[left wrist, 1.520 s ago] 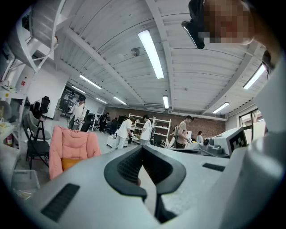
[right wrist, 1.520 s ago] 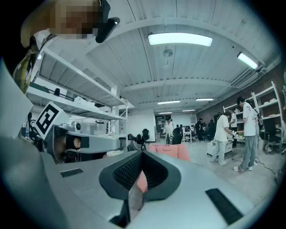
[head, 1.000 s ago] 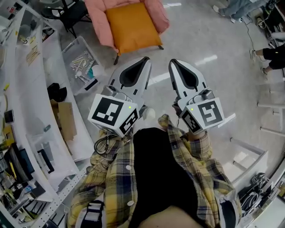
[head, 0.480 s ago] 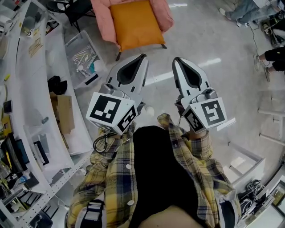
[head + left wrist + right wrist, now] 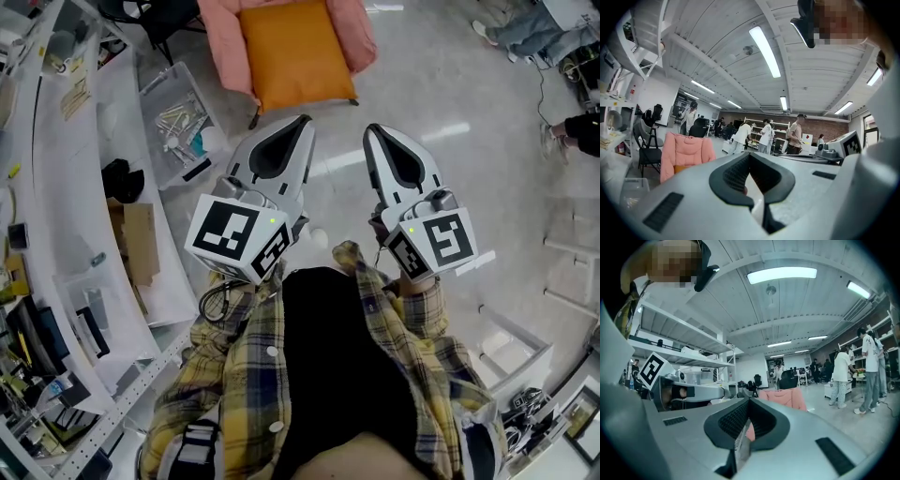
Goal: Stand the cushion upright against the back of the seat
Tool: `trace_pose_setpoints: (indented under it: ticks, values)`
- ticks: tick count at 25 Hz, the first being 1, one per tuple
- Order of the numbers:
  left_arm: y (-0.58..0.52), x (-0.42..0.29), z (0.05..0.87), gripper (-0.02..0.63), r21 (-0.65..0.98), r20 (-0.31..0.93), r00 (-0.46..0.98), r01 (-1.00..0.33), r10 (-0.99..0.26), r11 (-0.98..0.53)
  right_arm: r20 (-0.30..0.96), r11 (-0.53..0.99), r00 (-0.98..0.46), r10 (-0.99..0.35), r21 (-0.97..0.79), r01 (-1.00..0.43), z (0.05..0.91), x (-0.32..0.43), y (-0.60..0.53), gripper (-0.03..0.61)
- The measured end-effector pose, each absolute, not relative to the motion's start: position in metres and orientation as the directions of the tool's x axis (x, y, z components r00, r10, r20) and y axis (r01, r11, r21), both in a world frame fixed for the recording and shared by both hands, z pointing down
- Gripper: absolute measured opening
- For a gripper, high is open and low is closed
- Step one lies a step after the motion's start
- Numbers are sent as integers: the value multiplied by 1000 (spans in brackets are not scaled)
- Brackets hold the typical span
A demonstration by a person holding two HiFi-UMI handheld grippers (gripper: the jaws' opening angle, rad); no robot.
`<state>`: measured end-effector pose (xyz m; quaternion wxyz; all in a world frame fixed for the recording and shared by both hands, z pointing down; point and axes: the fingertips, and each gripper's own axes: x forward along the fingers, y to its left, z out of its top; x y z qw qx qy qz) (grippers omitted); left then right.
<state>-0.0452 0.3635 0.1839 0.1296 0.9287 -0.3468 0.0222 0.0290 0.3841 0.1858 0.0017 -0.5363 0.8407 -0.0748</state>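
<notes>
Versus a second ago: the pink armchair point(image 5: 354, 33) and the orange cushion point(image 5: 298, 52) have slid right in the head view and are cut off more by the top edge, and the clear bin point(image 5: 178, 127) beside them has drifted the same way. Your left gripper point(image 5: 302, 122) and right gripper point(image 5: 372, 129) sit about where they were in frame, side by side and pointing at the chair, jaws closed on nothing then and now. The cushion lies flat on the seat, front edge at the seat's front, well ahead of both tips. The head view crops the chair back. The left gripper view shows it upright point(image 5: 689, 150) with only an orange sliver point(image 5: 680, 168) low down, the left gripper's jaws point(image 5: 750, 155) together in front, and your other gripper's marker cube point(image 5: 848, 145) at right. The right gripper view gets just the pink top point(image 5: 785, 397) past the right gripper's closed jaws point(image 5: 749, 401), no cushion visible, with white shelving point(image 5: 684, 341) at left and people point(image 5: 869, 376) standing at right. Around you: white benches point(image 5: 56, 187), a cardboard box point(image 5: 136, 246), and a black chair point(image 5: 647, 145) left of the armchair. Shiny floor point(image 5: 422, 103) lies between the tips and the chair.
</notes>
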Motion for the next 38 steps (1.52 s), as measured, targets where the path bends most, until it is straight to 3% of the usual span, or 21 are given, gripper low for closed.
trace_pose_setpoints:
  ticks: [23, 38]
  values:
    - [187, -81, 194, 4, 247, 145, 784, -620, -604, -745, 136, 391, -406, -904, -129, -911, 198, -15, 207, 18]
    - [129, 2, 210, 3, 242, 172, 741, -671, -649, -701, 135, 393, -412, -901, -151, -907, 211, 86, 154, 18]
